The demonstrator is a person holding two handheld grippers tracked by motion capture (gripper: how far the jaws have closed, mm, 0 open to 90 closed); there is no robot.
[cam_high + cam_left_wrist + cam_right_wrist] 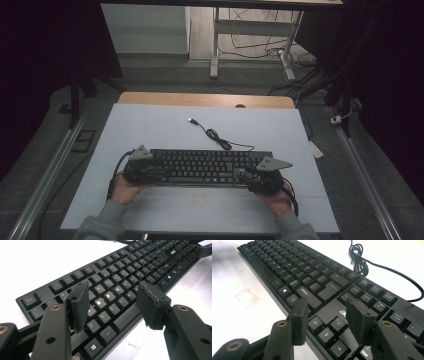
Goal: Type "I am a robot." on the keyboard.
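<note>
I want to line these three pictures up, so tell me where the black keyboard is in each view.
High view: the keyboard lies across the lower middle of the table, between the left gripper and the right gripper.
Left gripper view: it runs from lower left to upper right, behind the open jaws.
Right gripper view: it runs from upper left to lower right.
Shared landmark: its coiled cable.

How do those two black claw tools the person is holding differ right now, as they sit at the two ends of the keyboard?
The left gripper sits at the keyboard's letter end, its fingers over the Z, X and D keys; the right gripper sits at the arrow-key end. In their own views, the left's fingers stand somewhat farther apart than the right's fingers. Both are open, gripping nothing, poised over the keyboard's near edge.
</note>
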